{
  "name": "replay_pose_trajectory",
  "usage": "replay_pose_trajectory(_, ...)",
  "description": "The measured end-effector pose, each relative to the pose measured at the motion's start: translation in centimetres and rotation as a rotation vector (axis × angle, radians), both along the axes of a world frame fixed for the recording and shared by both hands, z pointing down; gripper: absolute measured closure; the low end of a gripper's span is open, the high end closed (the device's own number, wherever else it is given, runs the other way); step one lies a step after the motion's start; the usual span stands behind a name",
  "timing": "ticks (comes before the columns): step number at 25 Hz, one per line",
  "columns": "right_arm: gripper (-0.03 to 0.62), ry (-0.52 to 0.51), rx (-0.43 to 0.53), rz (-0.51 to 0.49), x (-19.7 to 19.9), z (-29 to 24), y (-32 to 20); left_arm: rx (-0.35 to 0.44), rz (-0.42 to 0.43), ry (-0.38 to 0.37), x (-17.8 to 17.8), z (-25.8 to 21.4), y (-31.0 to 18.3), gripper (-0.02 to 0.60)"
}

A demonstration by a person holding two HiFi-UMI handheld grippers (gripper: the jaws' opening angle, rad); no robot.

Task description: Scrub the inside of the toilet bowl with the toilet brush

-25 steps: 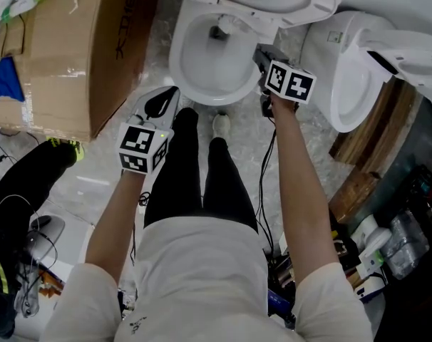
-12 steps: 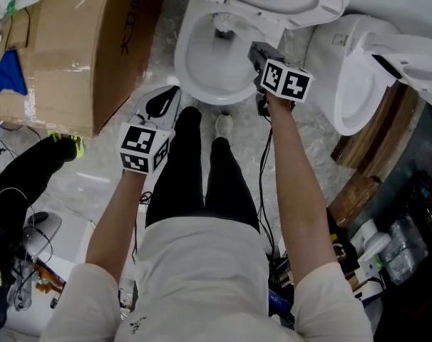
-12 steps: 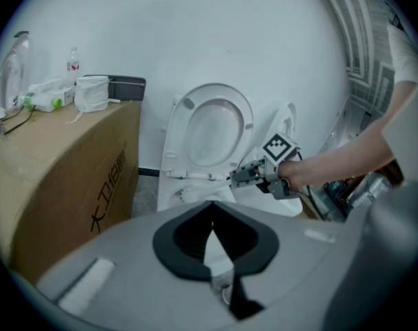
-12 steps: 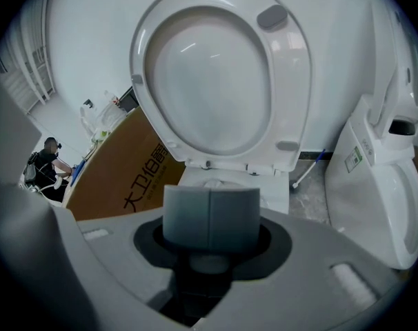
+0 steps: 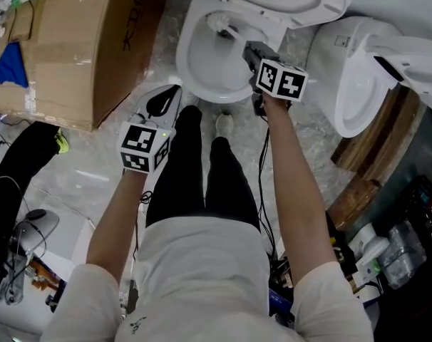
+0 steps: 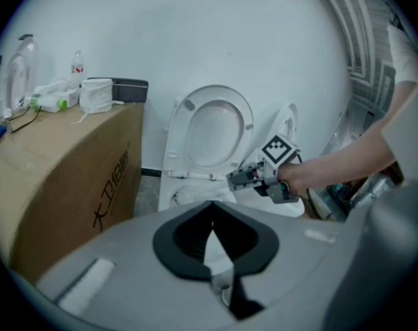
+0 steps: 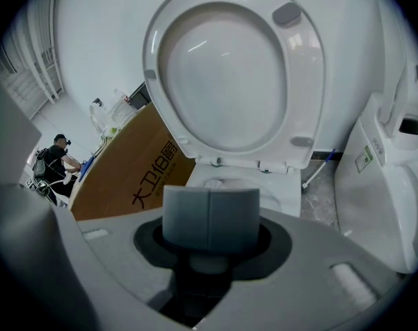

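Note:
The white toilet bowl (image 5: 202, 66) stands open at the top of the head view, its seat and lid (image 7: 230, 67) raised. The white toilet brush (image 5: 222, 24) has its head deep at the back of the bowl, and its handle slants down to my right gripper (image 5: 250, 50). That gripper hovers over the bowl's right rim, shut on the handle. In the right gripper view the closed jaws (image 7: 209, 216) hide the brush head. The brush head (image 6: 181, 197) also shows in the left gripper view. My left gripper (image 5: 166, 98) hangs low to the bowl's left, shut with nothing in it.
A large cardboard box (image 5: 80, 41) stands left of the toilet with bottles and rags (image 6: 64, 95) on top. A second toilet (image 5: 351, 77) sits close on the right. The person's legs and shoe (image 5: 222, 125) stand before the bowl. Another person (image 5: 23, 169) is at the left.
My right gripper has moved up and left over the bowl, pushing the brush head farther toward the back. The left gripper has stayed put.

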State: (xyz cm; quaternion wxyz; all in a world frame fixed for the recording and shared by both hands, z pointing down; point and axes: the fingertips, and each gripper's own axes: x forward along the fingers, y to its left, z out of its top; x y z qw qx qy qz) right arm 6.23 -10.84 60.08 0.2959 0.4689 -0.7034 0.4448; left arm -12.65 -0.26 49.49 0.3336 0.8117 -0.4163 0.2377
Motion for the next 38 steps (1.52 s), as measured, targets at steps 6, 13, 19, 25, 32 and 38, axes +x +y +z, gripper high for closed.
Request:
replay_pose_trajectory(6, 0.445, -0.014, -0.001, -0.032, -0.7, 0.1, 0.7, 0.006, -0.017, -0.001, 0.3, -0.2, 0.5, 0.592)
replay_pose_trajectory(13, 0.445, -0.03, 0.0, -0.058, -1.1, 0.0, 1.9, 0.011, -0.037, -0.009, 0.7, -0.5, 1.5, 0.592)
replay_pose_trajectory(19, 0.445, -0.041, 0.002, -0.087, -1.7, -0.1, 3.3, 0.02, -0.053, -0.013, 1.0, -0.8, 2.6, 0.592)
replay_pose_trajectory(25, 0.445, -0.059, -0.004, -0.115, -2.0, -0.1, 5.2, 0.034, -0.066, -0.017, 1.4, -1.1, 3.9, 0.592)
replay_pose_trajectory(32, 0.445, -0.078, 0.004, -0.141, -1.9, -0.1, 6.7, 0.043, -0.079, -0.02, 2.1, -1.3, 5.5, 0.592)
replay_pose_trajectory(38, 0.445, -0.089, 0.01, -0.171, -1.9, 0.0, 8.1, 0.049, -0.093, -0.025, 2.5, -1.4, 6.9, 0.592)
